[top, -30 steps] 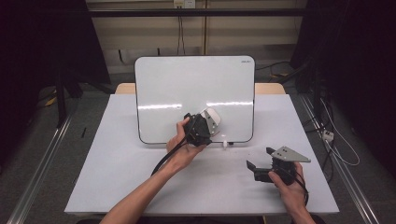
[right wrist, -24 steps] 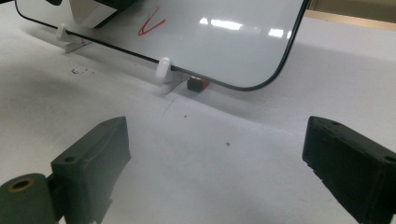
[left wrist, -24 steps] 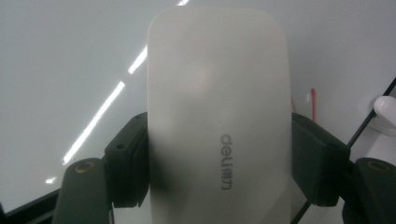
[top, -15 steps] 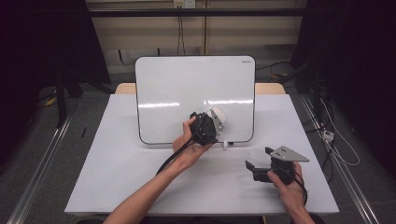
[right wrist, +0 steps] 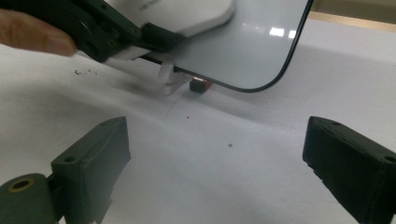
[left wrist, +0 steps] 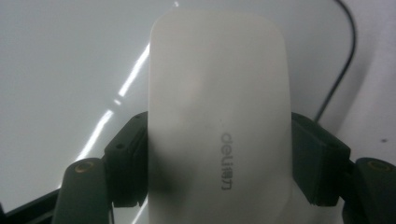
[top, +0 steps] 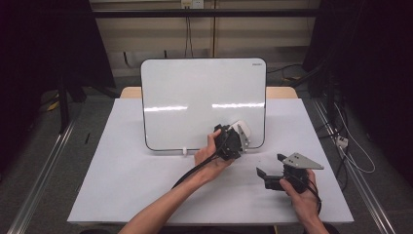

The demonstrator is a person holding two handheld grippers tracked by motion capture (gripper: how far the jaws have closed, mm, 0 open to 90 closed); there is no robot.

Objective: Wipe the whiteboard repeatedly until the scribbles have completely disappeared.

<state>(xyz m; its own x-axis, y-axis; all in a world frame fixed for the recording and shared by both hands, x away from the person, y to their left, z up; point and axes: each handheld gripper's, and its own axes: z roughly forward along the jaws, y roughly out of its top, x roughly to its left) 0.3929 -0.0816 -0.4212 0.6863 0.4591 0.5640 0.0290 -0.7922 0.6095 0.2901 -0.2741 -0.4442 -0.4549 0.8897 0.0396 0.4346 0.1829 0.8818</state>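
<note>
1. Two hand-held grippers show in the high view. The left hand-held gripper (top: 237, 140) sits over the near right corner of the whiteboard (top: 195, 87), which stands propped near the far edge of the desk (top: 122, 180). It pinches a white eraser (top: 242, 129) that lies against the board's surface. The right hand-held gripper (top: 265, 176) rests near the desk's right edge, well apart from the board, its jaws pointing left.
2. Seen from the left gripper view, the white eraser (left wrist: 219, 116) stands upright between the two black jaws, whose pads press on both of its long sides. Grey lettering runs along its lower half. Behind it is the glossy whiteboard (left wrist: 70, 56), with streaks of reflected light.
3. Looking along the right gripper view, that hand-held gripper's own jaws are spread wide over bare desk (right wrist: 224, 154), with nothing between them. Farther off, the left hand-held gripper (right wrist: 161, 35) holds the eraser (right wrist: 187, 14) against the whiteboard (right wrist: 247, 46) near its rounded corner, beside a white clip foot (right wrist: 169, 77).
</note>
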